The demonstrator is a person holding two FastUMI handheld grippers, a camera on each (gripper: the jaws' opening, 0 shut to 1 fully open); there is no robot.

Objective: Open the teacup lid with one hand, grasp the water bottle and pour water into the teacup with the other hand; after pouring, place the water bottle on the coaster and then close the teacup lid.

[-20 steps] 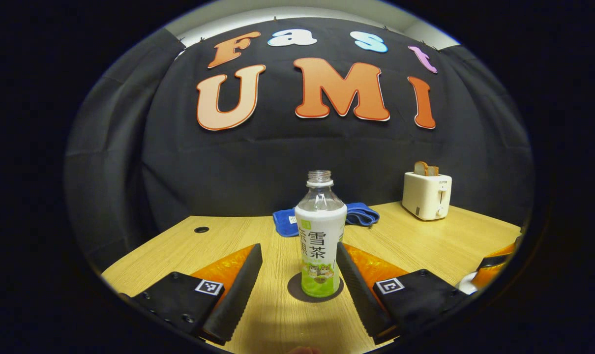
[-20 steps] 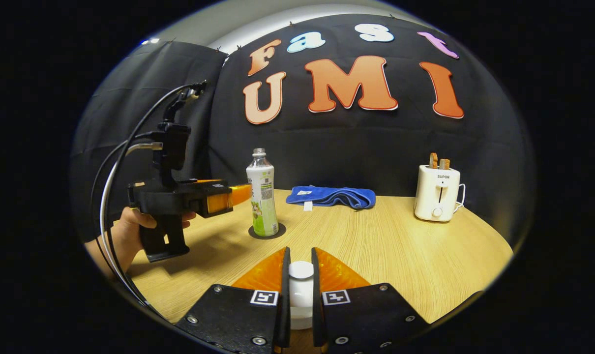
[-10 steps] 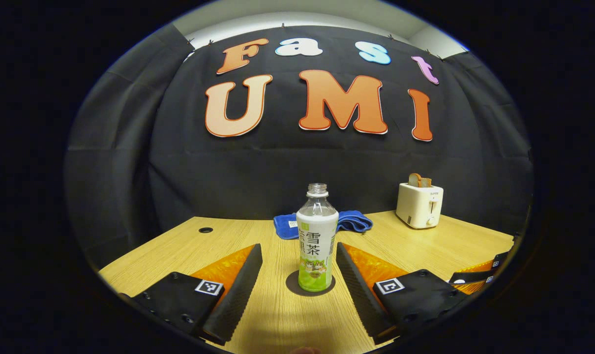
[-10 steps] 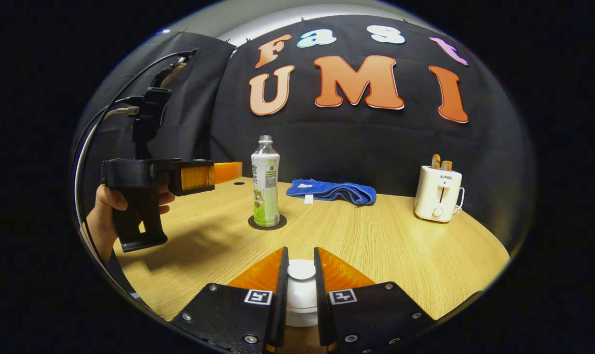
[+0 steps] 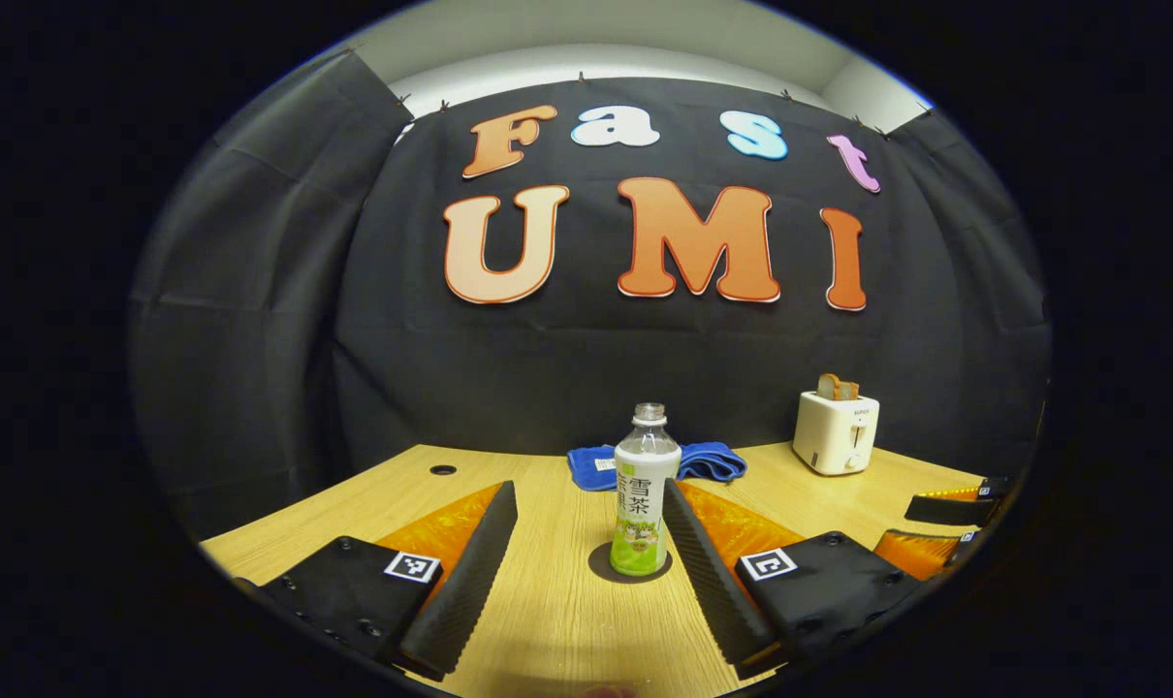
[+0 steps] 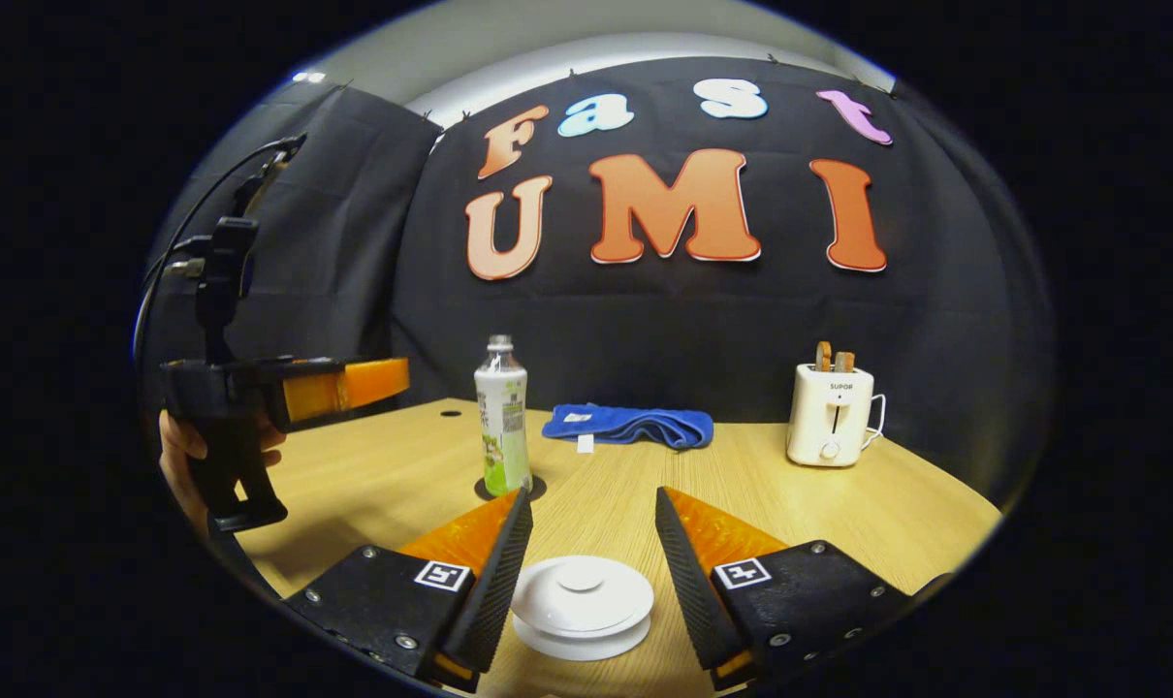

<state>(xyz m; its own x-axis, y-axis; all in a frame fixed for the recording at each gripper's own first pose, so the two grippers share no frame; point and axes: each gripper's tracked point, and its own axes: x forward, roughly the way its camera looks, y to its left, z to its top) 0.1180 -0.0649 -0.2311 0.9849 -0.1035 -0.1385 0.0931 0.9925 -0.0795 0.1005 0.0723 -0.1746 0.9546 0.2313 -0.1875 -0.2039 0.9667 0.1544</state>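
The teacup (image 6: 583, 630) sat hidden under its lid (image 6: 583, 603). The bottle (image 6: 502, 417) covered most of the coaster (image 6: 538, 486). At the far left, the edge cut off the hand (image 6: 184, 456). The toaster's (image 5: 836, 433) label was too small to tell.

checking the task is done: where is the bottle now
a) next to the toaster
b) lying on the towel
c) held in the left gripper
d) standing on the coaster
d: the bottle stands upright on the dark coaster, free between the open fingers of the left gripper.
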